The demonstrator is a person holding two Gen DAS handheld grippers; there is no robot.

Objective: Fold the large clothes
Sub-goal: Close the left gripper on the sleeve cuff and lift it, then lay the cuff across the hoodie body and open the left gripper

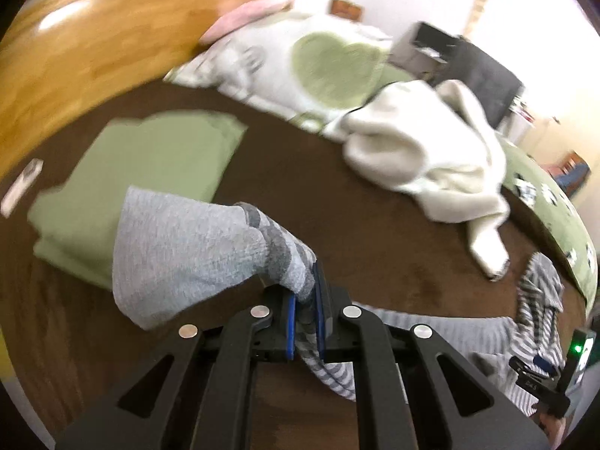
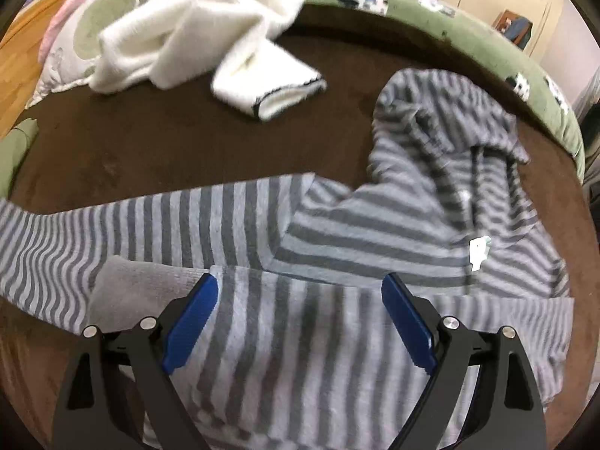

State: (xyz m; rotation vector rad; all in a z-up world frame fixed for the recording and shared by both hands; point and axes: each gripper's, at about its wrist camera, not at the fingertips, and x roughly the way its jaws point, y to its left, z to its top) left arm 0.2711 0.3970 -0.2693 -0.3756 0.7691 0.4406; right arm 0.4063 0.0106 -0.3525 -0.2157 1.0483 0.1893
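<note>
Underneath, brown bedspread (image 2: 150, 142), green bolster (image 2: 468, 33), wooden floor (image 1: 93, 37)

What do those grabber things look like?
Both are black with angled, strut-like arms joined by round silver pins. Each finger ends in a flat blue pad. That goes for the left gripper and the right gripper. The pads look ridged.

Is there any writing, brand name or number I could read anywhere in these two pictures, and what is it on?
No text can be read for certain.
Small pale marks on the black device at the lower right of the left wrist view: too small and blurred.
White tag on the striped hoodie: no print can be made out.
Patches on the green blanket: pictures, blurred, no letters visible.
</note>
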